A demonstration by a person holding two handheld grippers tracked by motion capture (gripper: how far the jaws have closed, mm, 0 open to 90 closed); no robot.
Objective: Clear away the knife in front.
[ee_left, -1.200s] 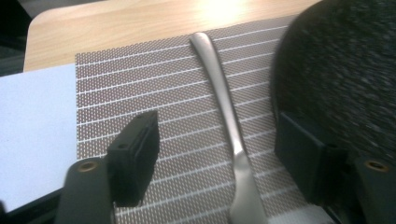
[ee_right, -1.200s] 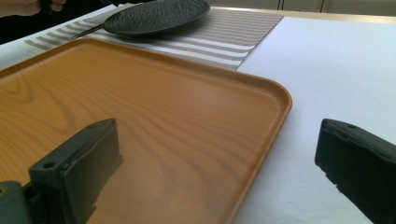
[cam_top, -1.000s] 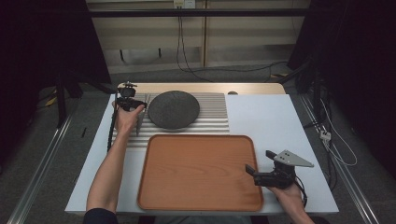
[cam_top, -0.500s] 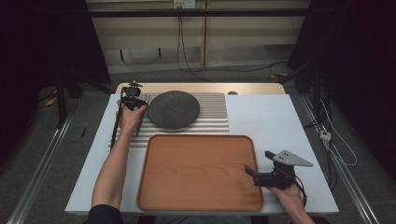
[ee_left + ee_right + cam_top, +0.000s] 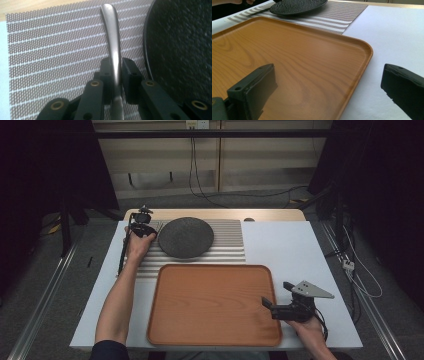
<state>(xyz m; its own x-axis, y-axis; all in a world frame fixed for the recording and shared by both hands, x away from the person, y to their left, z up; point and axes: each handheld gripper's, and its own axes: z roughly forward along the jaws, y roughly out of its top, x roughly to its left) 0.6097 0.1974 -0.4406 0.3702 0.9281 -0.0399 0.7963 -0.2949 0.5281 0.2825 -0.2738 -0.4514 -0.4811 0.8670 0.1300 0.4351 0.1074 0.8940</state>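
The left gripper (image 5: 116, 72) has just been closing and now pinches a metal handle (image 5: 112, 37) lying on the striped mat (image 5: 50, 50) beside the dark plate (image 5: 180, 45). The right gripper (image 5: 327, 87) is wide open, holding nothing, above the tray (image 5: 299, 50) edge.

The left gripper (image 5: 141, 221) sits at the far left corner of the striped mat (image 5: 227, 240), just beside the dark round plate (image 5: 186, 237). The wooden tray (image 5: 212, 305) lies nearer. By its right edge, the right gripper (image 5: 270, 306) hovers, jaws apart, pointing at the tray.
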